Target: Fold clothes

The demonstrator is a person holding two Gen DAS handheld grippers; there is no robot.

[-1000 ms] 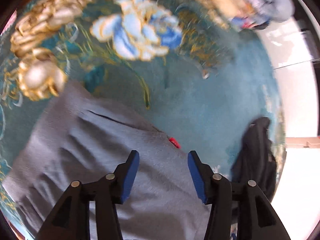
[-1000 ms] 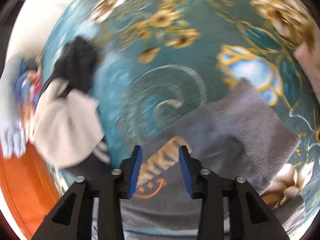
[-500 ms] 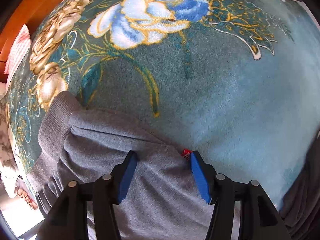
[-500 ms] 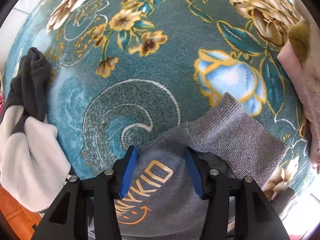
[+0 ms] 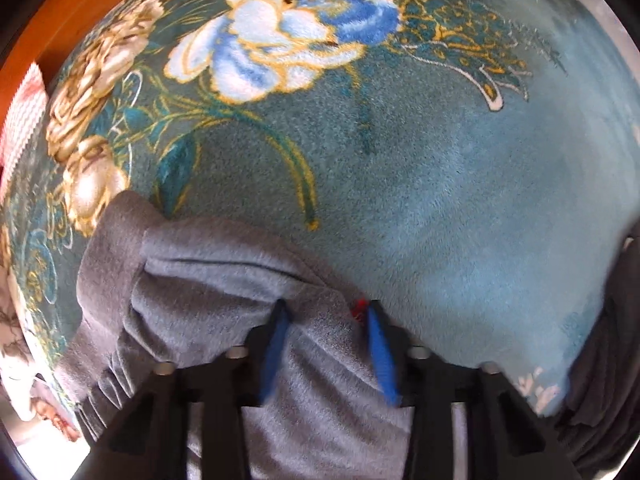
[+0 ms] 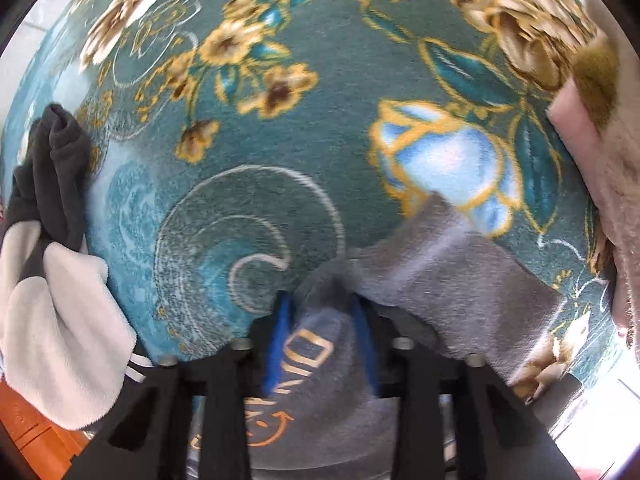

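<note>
A grey sweatshirt [image 5: 208, 280] lies on a teal floral blanket [image 5: 440, 200]. My left gripper [image 5: 326, 312] has its blue pads pressed into the cloth, closing on a fold next to a small red tag [image 5: 360, 306]. In the right wrist view the same sweatshirt [image 6: 452, 276] shows an orange print [image 6: 308, 348] and a ribbed cuff. My right gripper [image 6: 320, 304] has its jaws narrowed around a raised bunch of grey cloth at the garment's edge.
A dark and white garment [image 6: 52, 280] lies at the left of the right wrist view, and dark cloth [image 5: 608, 360] at the right of the left wrist view. A pink towel [image 6: 600, 152] sits at the right edge. An orange wooden surface [image 5: 60, 32] borders the blanket.
Both grippers have dropped onto the grey sweatshirt and their jaws have narrowed from open to pinching the cloth, which now bunches up between the pads.
</note>
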